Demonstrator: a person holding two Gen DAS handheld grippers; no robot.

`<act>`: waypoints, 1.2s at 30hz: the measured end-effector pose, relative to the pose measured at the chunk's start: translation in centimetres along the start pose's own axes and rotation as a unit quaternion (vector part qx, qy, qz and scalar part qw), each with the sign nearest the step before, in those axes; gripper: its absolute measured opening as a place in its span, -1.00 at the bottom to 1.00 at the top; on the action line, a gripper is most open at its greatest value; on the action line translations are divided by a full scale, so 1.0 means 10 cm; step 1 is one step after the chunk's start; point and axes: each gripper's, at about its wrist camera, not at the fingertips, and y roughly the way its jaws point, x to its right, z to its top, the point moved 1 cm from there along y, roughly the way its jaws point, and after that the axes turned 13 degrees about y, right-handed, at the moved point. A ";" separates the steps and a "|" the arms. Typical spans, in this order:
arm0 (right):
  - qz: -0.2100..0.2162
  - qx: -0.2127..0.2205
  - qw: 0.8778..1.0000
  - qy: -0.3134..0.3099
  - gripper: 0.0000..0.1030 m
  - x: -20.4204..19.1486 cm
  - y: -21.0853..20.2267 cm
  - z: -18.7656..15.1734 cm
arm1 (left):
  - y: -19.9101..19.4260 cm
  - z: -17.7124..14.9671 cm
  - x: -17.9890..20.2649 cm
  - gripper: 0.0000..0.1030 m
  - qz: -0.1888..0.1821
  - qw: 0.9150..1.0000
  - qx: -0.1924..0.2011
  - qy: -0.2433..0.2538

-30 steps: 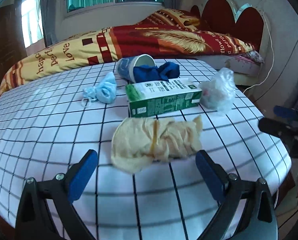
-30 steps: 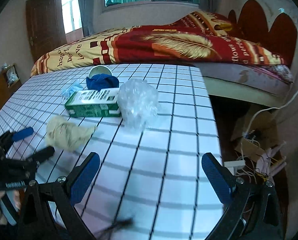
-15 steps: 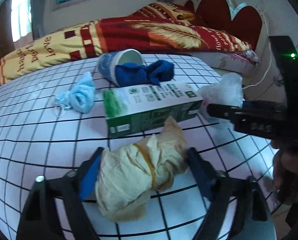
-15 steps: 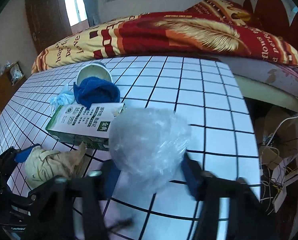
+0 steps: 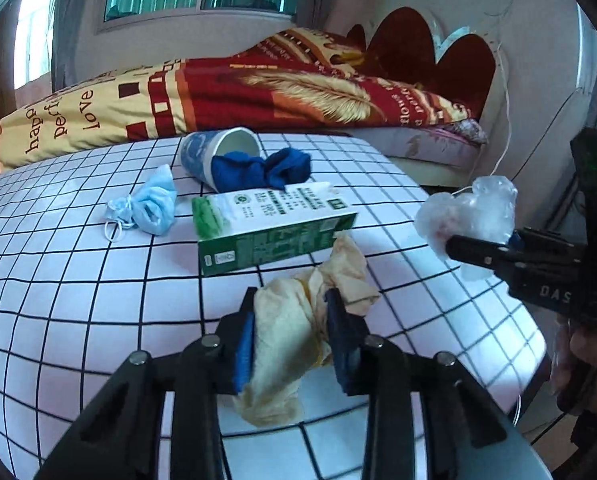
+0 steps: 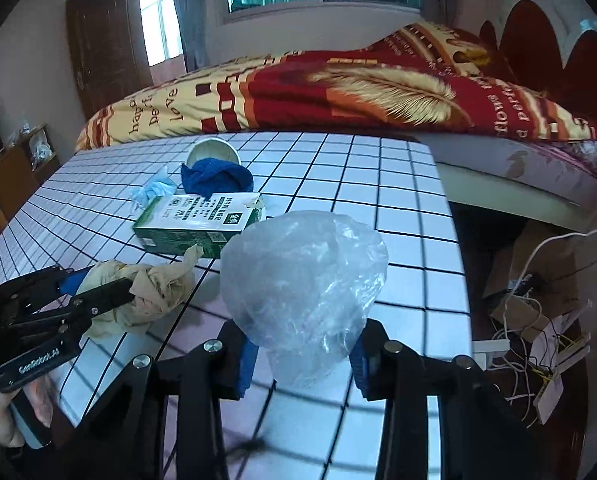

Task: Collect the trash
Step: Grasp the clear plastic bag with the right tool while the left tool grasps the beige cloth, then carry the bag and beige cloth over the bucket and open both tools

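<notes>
My left gripper (image 5: 291,334) is shut on a crumpled yellow-beige wrapper (image 5: 294,320) and holds it just above the checked tablecloth; it also shows in the right wrist view (image 6: 146,292). My right gripper (image 6: 302,354) is shut on a clear crumpled plastic bag (image 6: 306,280), lifted off the table; the bag also shows in the left wrist view (image 5: 470,216). On the table lie a green and white carton (image 5: 266,228), a blue face mask (image 5: 150,208), a tipped paper cup (image 5: 218,152) and a dark blue cloth (image 5: 266,170).
The table (image 5: 78,300) with a white grid cloth stands in front of a bed with a red and yellow blanket (image 5: 218,92). To the right, below the table edge, cables and a power strip (image 6: 538,328) lie on the floor.
Both grippers have closed: the left on the yellow wrapper, the right on the plastic bag. Both items are now raised off the tablecloth.
</notes>
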 end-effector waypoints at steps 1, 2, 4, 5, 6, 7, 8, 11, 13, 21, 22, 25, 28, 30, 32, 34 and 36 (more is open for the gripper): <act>-0.001 0.003 1.000 0.000 -0.20 0.01 -0.07 -0.02 | -0.03 0.00 0.03 -0.34 0.000 1.000 0.003 0.003; -0.002 0.007 1.000 0.000 -0.20 0.02 -0.15 -0.04 | -0.07 0.00 0.07 -0.34 0.000 1.000 0.004 0.009; -0.004 0.015 1.000 0.000 -0.20 0.06 -0.32 -0.10 | -0.15 -0.01 0.15 -0.34 0.002 1.000 0.010 0.018; -0.006 0.019 1.000 -0.001 -0.20 0.08 -0.40 -0.13 | -0.18 -0.02 0.20 -0.34 0.001 1.000 0.011 0.022; -0.009 0.021 1.000 -0.002 -0.20 0.10 -0.50 -0.16 | -0.23 -0.03 0.25 -0.34 0.001 1.000 0.014 0.025; -0.011 0.022 1.000 -0.001 -0.20 0.13 -0.59 -0.20 | -0.25 -0.04 0.28 -0.34 0.000 1.000 0.016 0.027; -0.012 0.024 1.000 0.001 -0.20 0.15 -0.66 -0.22 | -0.29 -0.04 0.32 -0.34 -0.003 0.999 0.018 0.028; -0.019 0.032 0.999 0.001 -0.20 0.24 -0.92 -0.35 | -0.39 -0.07 0.46 -0.34 -0.012 0.999 0.022 0.034; -0.022 0.036 0.999 0.004 -0.20 0.32 -1.10 -0.44 | -0.45 -0.09 0.55 -0.34 -0.018 0.999 0.025 0.037; -0.037 0.052 0.997 0.043 -0.20 0.67 -1.51 -0.79 | -0.57 -0.14 0.96 -0.34 -0.039 0.997 0.024 0.054; -0.038 0.053 0.997 0.047 -0.20 0.69 -1.52 -0.81 | -0.58 -0.14 1.01 -0.34 -0.042 0.997 0.025 0.056; -0.044 0.053 0.996 0.055 -0.20 0.81 -1.60 -0.91 | -0.60 -0.13 1.16 -0.34 -0.047 0.996 0.024 0.065; -0.049 0.054 0.995 0.063 -0.20 0.90 -1.66 -0.99 | -0.62 -0.12 1.30 -0.34 -0.055 0.996 0.024 0.072; -0.053 0.054 0.995 0.070 -0.20 0.98 -1.71 -1.03 | -0.61 -0.11 1.40 -0.34 -0.061 0.995 0.023 0.077; -0.055 0.055 0.994 0.074 -0.20 1.03 -1.74 -1.05 | -0.61 -0.12 1.50 -0.34 -0.067 0.994 0.023 0.083; -0.059 0.056 0.994 0.077 -0.20 1.09 -1.78 -1.08 | -0.60 -0.11 1.60 -0.34 -0.074 0.993 0.021 0.088; -0.060 0.056 0.993 0.082 -0.20 1.14 -1.81 -1.10 | -0.60 -0.12 1.70 -0.34 -0.080 0.992 0.020 0.095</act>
